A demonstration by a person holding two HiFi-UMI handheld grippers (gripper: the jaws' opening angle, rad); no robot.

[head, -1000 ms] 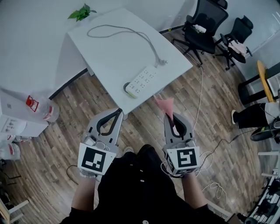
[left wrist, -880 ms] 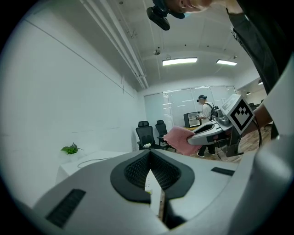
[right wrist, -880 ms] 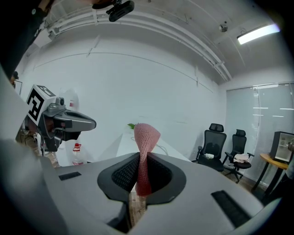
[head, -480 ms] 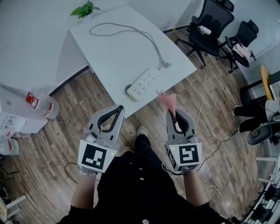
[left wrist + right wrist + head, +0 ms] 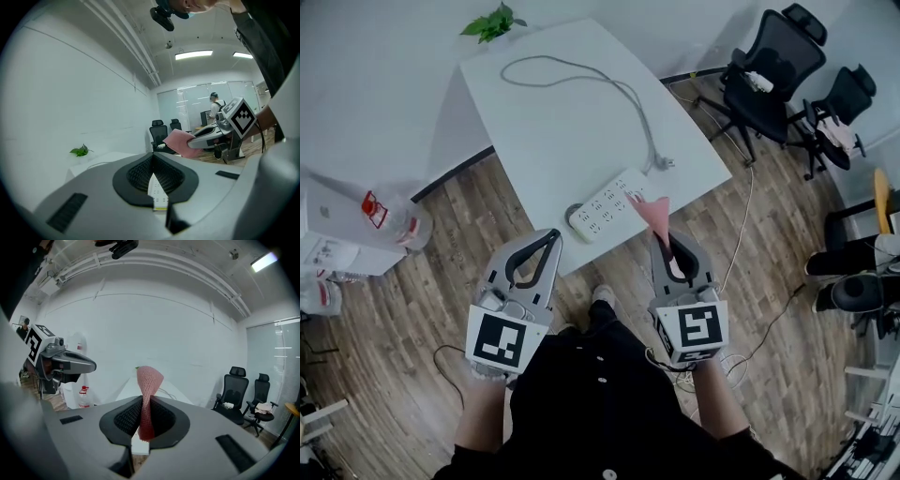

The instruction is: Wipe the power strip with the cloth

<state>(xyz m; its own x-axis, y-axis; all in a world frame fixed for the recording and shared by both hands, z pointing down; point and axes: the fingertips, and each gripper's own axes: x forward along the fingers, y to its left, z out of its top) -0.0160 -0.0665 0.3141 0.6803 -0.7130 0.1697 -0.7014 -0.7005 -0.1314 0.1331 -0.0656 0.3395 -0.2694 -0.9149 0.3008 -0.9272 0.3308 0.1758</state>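
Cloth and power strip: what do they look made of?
Cloth: pink woven or knit fabric, matte. A fine mesh texture shows, and it flops limply from the right hand-held gripper.
Power strip: white moulded plastic, probably smooth. It has a flat rigid body of even colour, too small here to judge gloss.

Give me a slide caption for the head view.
Right gripper holds the pink cloth near the power strip on the white table.

Power strip (image 5: 609,204) on table (image 5: 546,112), cloth (image 5: 652,214) beside
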